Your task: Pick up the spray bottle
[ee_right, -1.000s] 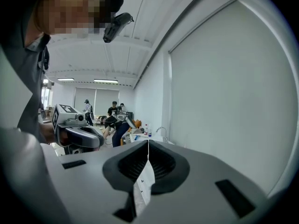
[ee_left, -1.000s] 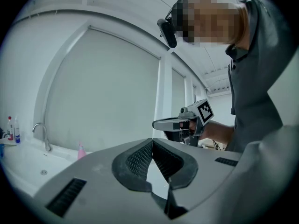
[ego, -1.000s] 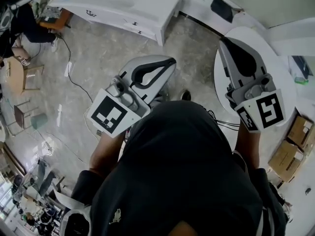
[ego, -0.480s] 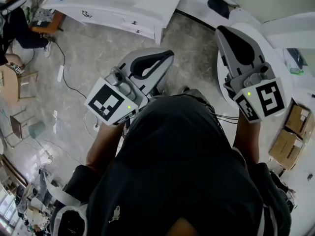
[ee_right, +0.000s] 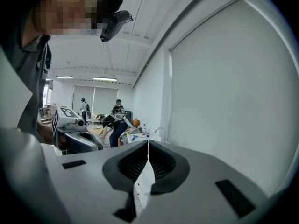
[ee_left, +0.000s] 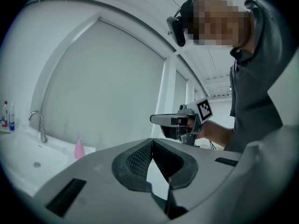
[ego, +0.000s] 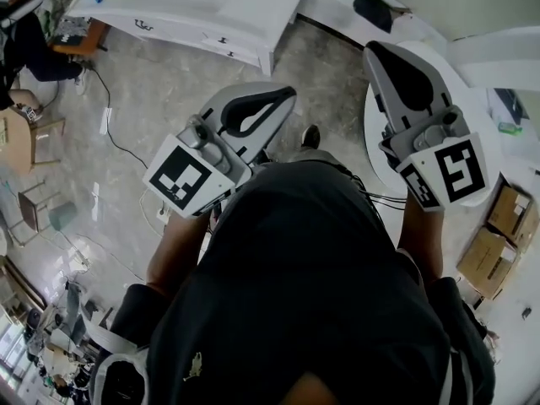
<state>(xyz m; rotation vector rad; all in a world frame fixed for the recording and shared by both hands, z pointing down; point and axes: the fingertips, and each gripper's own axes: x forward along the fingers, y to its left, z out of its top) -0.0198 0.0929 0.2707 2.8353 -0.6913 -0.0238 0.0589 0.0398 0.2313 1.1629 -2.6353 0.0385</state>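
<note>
A small pink bottle point(ee_left: 79, 147) with a nozzle top stands on a white counter point(ee_left: 28, 157) beside a curved tap point(ee_left: 38, 124), far from both grippers. Two more bottles point(ee_left: 6, 115) stand at the counter's far left; in the right gripper view small bottles point(ee_right: 145, 130) show beside a tap. My left gripper point(ego: 289, 97) is held level in front of the person's body, its jaws closed tip to tip with nothing between them. My right gripper point(ego: 372, 51) is shut and empty too, over a round white table point(ego: 472, 184).
The white counter point(ego: 211, 7) runs along the top of the head view, across a grey stone floor with a cable point(ego: 118, 133). Cardboard boxes point(ego: 498, 243) sit at the right. People point(ee_right: 117, 118) and furniture stand farther back in the room.
Both grippers have shifted slightly toward the counter with the person's step. A shoe now shows between them. The jaws stayed as they were.
</note>
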